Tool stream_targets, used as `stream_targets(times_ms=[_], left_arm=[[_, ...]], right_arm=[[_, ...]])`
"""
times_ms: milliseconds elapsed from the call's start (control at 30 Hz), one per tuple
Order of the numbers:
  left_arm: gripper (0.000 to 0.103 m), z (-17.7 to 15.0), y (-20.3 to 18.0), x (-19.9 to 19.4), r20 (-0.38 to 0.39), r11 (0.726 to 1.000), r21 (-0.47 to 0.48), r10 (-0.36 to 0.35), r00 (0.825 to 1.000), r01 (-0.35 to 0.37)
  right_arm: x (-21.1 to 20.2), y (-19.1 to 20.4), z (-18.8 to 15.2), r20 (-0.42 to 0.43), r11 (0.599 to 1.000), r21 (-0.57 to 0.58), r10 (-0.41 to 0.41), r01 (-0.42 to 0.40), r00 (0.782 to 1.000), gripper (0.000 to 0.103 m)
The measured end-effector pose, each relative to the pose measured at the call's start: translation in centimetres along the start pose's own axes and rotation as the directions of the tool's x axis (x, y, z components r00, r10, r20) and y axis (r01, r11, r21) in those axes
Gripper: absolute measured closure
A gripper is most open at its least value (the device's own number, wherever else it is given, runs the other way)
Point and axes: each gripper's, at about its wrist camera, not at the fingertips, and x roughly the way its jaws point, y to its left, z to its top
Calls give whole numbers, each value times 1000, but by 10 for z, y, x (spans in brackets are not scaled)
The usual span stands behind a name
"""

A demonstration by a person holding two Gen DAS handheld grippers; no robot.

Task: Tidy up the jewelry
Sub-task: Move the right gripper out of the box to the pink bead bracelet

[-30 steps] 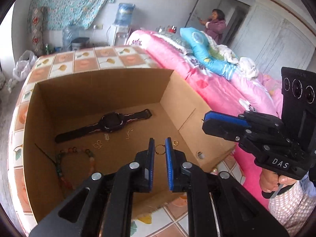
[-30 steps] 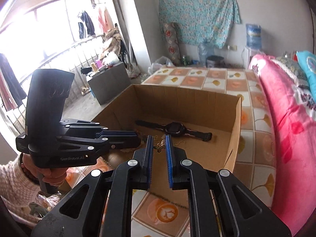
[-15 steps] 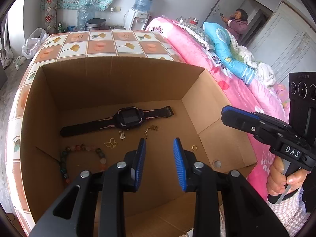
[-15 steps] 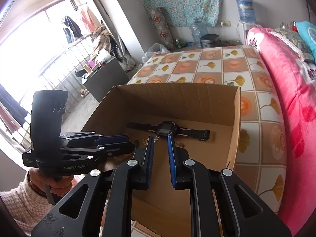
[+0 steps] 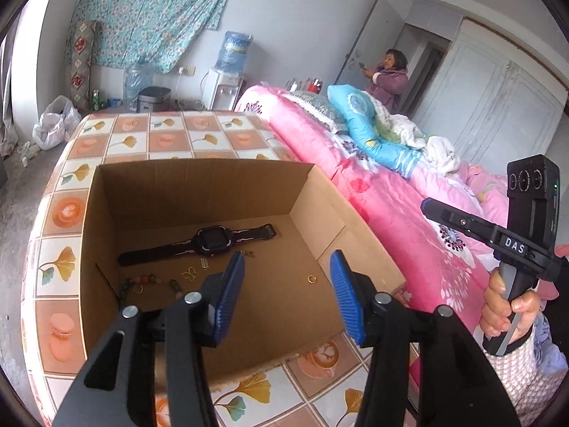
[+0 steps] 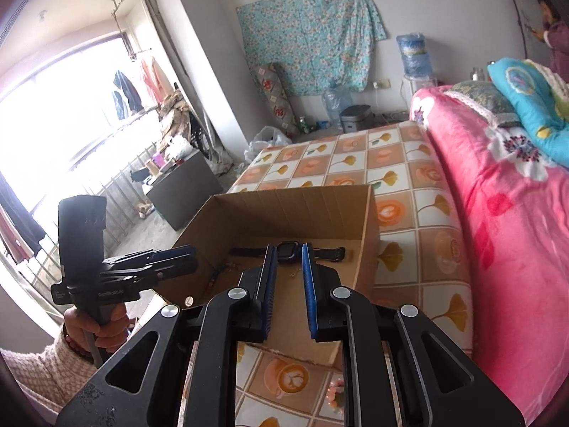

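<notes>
The left gripper [image 5: 287, 293] hangs above the near end of the cardboard box [image 5: 199, 185], its jaws opening with nothing between them. The right gripper [image 6: 288, 286] has only a narrow gap, gripping nothing. On the box floor lie a black watch [image 5: 209, 240], a bead bracelet [image 5: 149, 281], a butterfly charm [image 5: 190, 274] and 2 gold rings [image 5: 312, 278].

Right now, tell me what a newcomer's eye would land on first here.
The open cardboard box on the tiled cover, holding a black watch flat across its floor, with a beaded bracelet and a gold ring nearer the camera. Above it the left gripper is opening, empty. A pink blanket fills the right.
</notes>
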Motion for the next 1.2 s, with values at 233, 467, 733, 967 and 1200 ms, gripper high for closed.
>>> stream_targets(times_ms=[233, 467, 733, 967, 1200], left_arm=[[30, -44, -28, -38, 35, 987, 122, -108, 994, 103], [20, -101, -44, -19, -101, 987, 155, -28, 994, 44], [19, -142, -19, 47, -325, 958, -12, 267, 907, -286], [13, -148, -22, 57, -314, 916, 46, 392, 865, -398], [6, -152, -20, 64, -313, 889, 60, 448, 837, -454]], right_arm=[[-22, -25, -46, -51, 988, 122, -86, 92, 995, 86], [23, -47, -102, -256, 964, 178, -150, 199, 955, 84], [61, -49, -118, -344, 957, 131, -200, 258, 917, 80], [79, -48, -119, -360, 946, 37, -289, 323, 887, 80], [82, -44, -126, -373, 953, 27, -272, 303, 887, 92]])
